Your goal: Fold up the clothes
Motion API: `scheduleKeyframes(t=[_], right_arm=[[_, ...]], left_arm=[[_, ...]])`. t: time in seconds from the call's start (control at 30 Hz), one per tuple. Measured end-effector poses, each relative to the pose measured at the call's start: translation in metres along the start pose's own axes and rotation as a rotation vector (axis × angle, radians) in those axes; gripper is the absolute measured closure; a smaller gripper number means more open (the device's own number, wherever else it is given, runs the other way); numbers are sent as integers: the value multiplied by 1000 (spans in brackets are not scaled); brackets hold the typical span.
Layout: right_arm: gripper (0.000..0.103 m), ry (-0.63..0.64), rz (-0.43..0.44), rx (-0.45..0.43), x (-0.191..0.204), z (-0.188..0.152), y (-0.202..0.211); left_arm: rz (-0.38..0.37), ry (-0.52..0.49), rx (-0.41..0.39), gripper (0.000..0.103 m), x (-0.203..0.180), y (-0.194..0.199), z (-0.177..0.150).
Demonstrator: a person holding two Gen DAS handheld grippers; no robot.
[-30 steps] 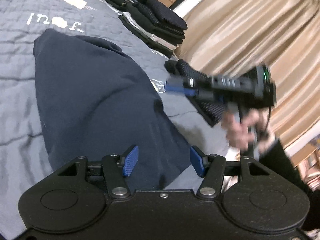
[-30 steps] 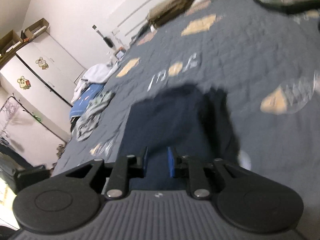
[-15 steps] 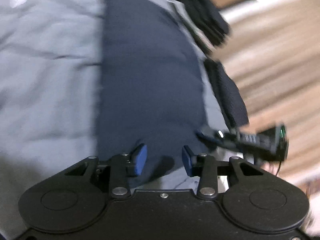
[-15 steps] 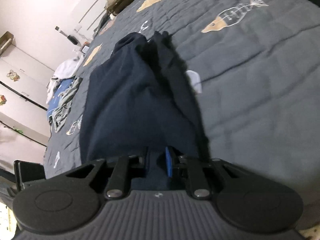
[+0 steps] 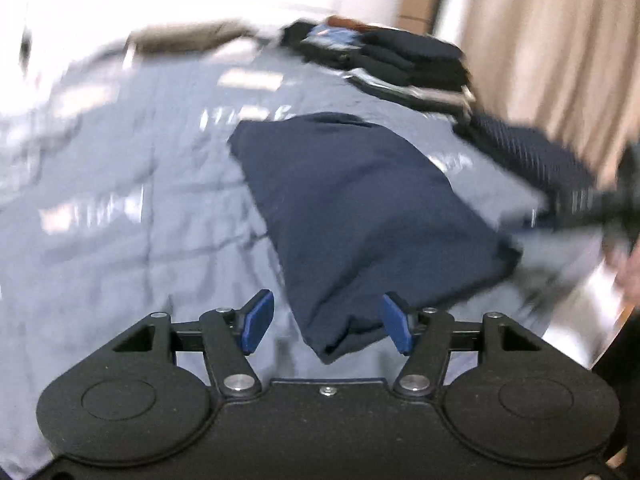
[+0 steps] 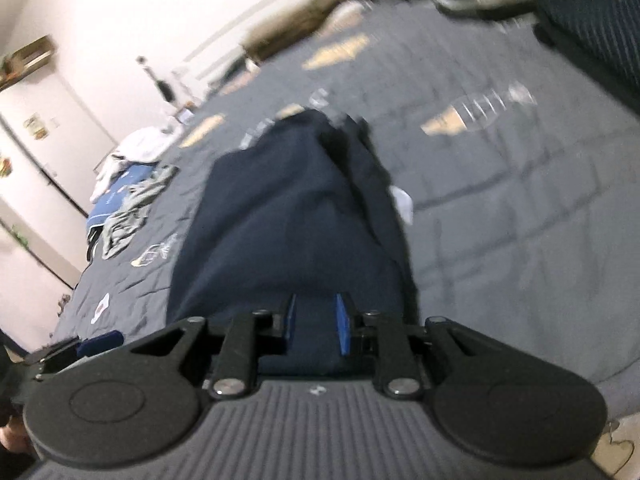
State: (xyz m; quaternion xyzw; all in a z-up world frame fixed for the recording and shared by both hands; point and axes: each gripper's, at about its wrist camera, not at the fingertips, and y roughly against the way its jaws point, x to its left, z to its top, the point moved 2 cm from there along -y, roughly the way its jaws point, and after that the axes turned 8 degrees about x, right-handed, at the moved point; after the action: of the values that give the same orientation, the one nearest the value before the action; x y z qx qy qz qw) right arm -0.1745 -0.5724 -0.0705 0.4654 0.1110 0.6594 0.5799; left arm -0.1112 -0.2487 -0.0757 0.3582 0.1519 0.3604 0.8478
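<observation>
Grey quilted bedspread [image 5: 120,216] carries the folded navy garment [image 5: 360,216]. Left gripper [image 5: 326,326], jaws opening, straddles its corner untouched; right gripper [image 6: 316,324], opening slightly, has navy cloth between its pads.

Dim, motion-blurred fisheye views; walls overexposed.

right gripper [image 5: 600,204] blurred, cut off at edge.

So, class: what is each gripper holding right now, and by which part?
Left gripper: nothing; its fingers are opening, the garment's near corner loose between them. Right gripper: the garment's near edge, though its fingers are opening too.
</observation>
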Motion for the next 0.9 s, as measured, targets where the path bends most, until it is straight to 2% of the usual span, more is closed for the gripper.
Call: scheduleKeyframes(t=[0.1,0.17,0.3,0.5,0.57,0.67,0.73,0.9], right_arm=[[80,115,-51,0,17,-7,-4],[79,162,-65,5,25,-10,-7],[75,249,-93,12,37,-16,-15],[70,410,-120,33,58,-28,-25],[68,479,-135,38,70,-34,-29],[65,647,-187,18,92,-45,-35],[65,727,-223,8,103,-50,-40],[65,863,-265,24,114,-58,-51]], left_arm=[[86,-177,2,52,-30,-6,-7],[136,-244,17,54,-39,-14,-13],[210,-332,33,68,-44,-27,-21],[242,-397,32,69,-48,-34,-26],[237,-400,32,69,-48,-33,-26],[231,-406,31,74,-49,-32,-25],[203,-379,20,74,-49,-25,-21],[190,-368,-10,74,-47,-17,-16]])
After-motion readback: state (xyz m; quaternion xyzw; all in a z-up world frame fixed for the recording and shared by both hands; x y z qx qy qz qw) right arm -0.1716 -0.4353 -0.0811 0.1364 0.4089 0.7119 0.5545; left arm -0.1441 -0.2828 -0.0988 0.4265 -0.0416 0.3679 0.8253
